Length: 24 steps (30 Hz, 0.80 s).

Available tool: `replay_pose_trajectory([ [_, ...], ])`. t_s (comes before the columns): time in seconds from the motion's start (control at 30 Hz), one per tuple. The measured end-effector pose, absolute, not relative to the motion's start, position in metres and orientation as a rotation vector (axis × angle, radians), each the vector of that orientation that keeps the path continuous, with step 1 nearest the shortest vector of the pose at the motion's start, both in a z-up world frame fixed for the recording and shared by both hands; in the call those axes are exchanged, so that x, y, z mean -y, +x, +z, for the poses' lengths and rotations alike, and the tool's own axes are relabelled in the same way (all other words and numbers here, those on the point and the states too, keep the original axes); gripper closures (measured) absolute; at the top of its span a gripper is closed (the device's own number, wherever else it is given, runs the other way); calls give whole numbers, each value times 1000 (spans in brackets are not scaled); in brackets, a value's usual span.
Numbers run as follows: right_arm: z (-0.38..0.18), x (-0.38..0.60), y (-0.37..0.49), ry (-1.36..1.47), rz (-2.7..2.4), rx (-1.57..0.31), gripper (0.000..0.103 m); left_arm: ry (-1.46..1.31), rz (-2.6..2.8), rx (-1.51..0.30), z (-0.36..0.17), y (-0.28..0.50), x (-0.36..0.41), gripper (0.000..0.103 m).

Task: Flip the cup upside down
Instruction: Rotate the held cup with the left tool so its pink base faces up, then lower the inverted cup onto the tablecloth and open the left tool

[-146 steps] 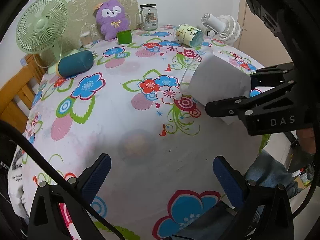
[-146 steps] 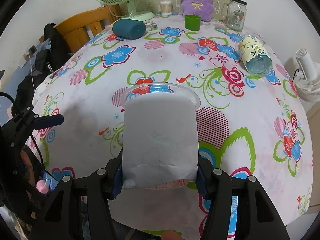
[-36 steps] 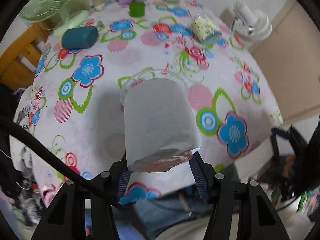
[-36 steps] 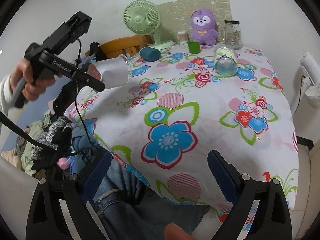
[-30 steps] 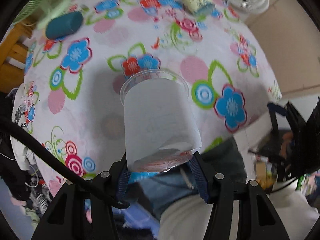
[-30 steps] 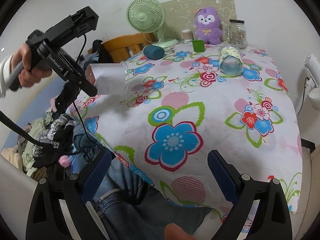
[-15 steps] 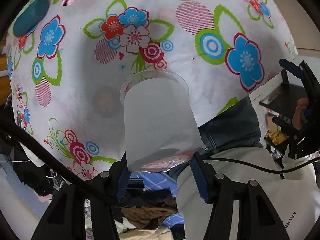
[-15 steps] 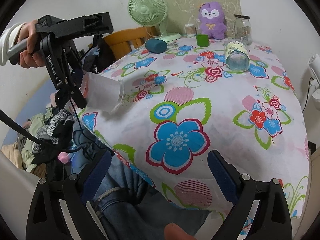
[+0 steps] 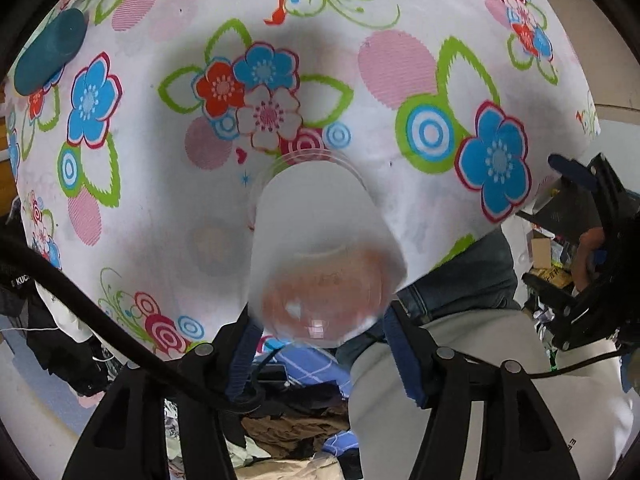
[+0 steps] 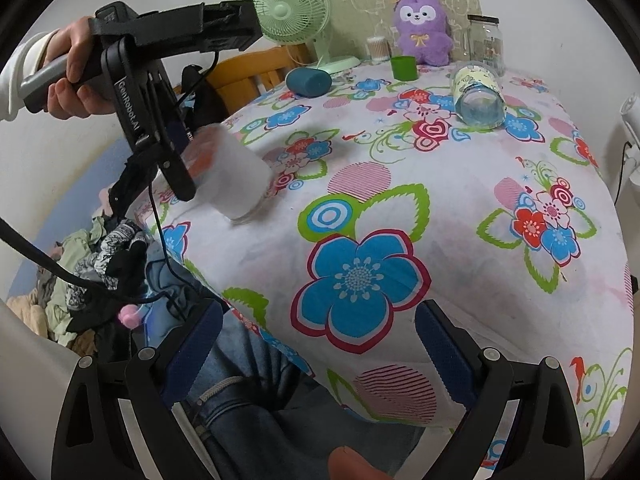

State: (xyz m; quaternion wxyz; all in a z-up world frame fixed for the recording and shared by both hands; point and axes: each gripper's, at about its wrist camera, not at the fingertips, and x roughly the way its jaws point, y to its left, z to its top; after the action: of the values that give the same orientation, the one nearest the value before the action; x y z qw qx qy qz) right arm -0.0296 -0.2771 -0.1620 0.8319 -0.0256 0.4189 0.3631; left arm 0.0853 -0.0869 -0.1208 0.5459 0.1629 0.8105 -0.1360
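A clear plastic cup (image 9: 320,240) with a white paper wrap is held near its base by my left gripper (image 9: 320,320), which is shut on it. The cup (image 10: 236,176) is tilted with its mouth pointing down at the flowered tablecloth (image 10: 400,200), near the table's left edge. Its rim is at the cloth or just above it; I cannot tell whether they touch. A hand holds the left gripper (image 10: 176,160) from above. My right gripper (image 10: 320,340) stands open and empty in front of the table's near edge, far from the cup.
At the back of the table are a teal cylinder (image 10: 309,82), a green fan (image 10: 290,12), a small green cup (image 10: 404,67), a purple plush (image 10: 422,28), a jar (image 10: 484,42) and a glass lying on its side (image 10: 478,94). A person's jeans (image 10: 256,392) are below the edge, and clothes (image 10: 80,272) lie left.
The cup passed from my right gripper to my left. Over the last second the left gripper tipped it from sideways to mouth-down and lowered it towards the cloth.
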Motion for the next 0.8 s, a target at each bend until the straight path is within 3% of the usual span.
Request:
replay_pose_trajectory([
  [0.07,-162,277,-29,-57,766,-890,5,372,-325,-1918,-120,88,86,30],
  [0.37,-154,274,-19,-48,672,-901,5,298,-331,-1837,-111,90,80,18],
  [0.8,-123,256,3,-3,527,-892,5,198,-279,-1556,-69,70,55,13],
])
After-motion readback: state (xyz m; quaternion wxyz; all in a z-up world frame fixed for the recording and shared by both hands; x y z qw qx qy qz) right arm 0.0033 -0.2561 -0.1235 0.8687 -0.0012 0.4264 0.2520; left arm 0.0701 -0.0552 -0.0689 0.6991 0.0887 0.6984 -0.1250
